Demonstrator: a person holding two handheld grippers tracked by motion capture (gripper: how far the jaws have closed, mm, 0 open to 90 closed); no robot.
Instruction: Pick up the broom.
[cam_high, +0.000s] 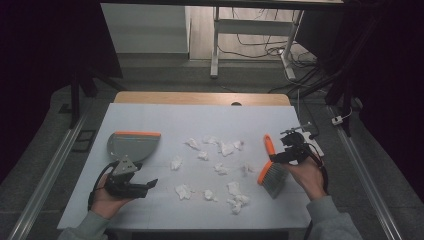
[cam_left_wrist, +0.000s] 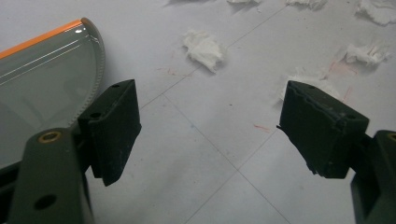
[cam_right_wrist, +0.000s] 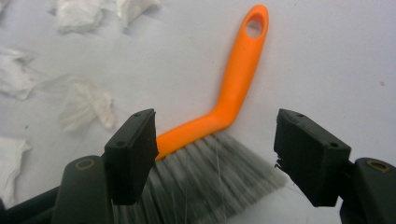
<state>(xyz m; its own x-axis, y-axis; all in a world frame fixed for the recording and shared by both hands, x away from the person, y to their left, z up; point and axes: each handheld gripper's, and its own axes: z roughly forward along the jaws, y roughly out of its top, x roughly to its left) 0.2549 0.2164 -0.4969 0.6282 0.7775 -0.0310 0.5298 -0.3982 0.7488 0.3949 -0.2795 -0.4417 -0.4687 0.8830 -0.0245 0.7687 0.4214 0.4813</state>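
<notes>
Inspecting your station, operator, item by item:

Surface: your table (cam_high: 150, 115) carries a pale blue-white sheet with thin grid lines and a few faint red marks; a bare wooden strip shows along its far edge.

Room: grey floor around you, a metal rail down each side, white desk legs and loose cables beyond the far edge, deep shadow at both sides.

Litter: crumpled paper scraps (cam_high: 226, 148) lie scattered across the middle of the sheet, none touching the brush or the pan; one scrap (cam_left_wrist: 203, 48) lies ahead of your left gripper.

Container: the dustpan (cam_high: 131, 145), grey with an orange lip, rests flat on the left part of the sheet, just beyond your left gripper. Nothing lies in the part of it you can see.

Brush: the hand brush (cam_high: 271, 167), orange handle and grey bristles, lies on the right part of the sheet, handle pointing away from you and bristles toward you.

Left gripper (cam_high: 150, 184): spread wide over bare sheet, pinching nothing, with the dustpan edge (cam_left_wrist: 95, 56) beside one jaw.

Right gripper (cam_right_wrist: 215, 154): spread, with the brush's bristles and the bend of its handle (cam_right_wrist: 233, 93) lying between the jaws; the pads do not press on it.
</notes>
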